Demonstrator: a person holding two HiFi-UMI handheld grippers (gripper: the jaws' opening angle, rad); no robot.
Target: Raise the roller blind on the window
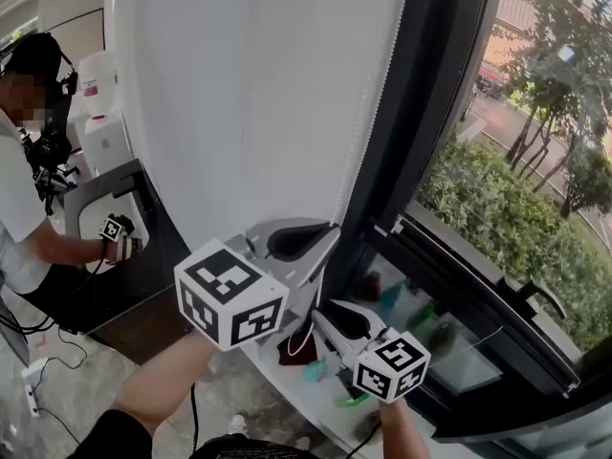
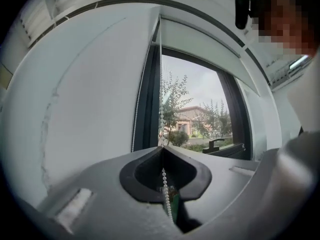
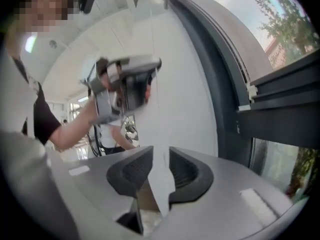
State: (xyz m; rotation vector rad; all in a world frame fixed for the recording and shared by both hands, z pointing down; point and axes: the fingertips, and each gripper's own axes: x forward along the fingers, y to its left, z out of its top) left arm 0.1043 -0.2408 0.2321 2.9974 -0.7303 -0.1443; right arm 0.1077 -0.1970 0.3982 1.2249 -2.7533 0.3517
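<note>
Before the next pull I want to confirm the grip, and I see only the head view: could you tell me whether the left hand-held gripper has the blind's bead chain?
Observer: Yes. In the left gripper view, the left hand-held gripper has its jaws together on the bead chain.
Operator: Thank you. And the right one, please?
Observer: The right hand-held gripper stands open in its own view. I can make out no chain between its jaws.
Operator: How much of the window is covered?
Observer: A pale band that looks like the roller blind covers only the window's top. The glass below it is bare.
</note>
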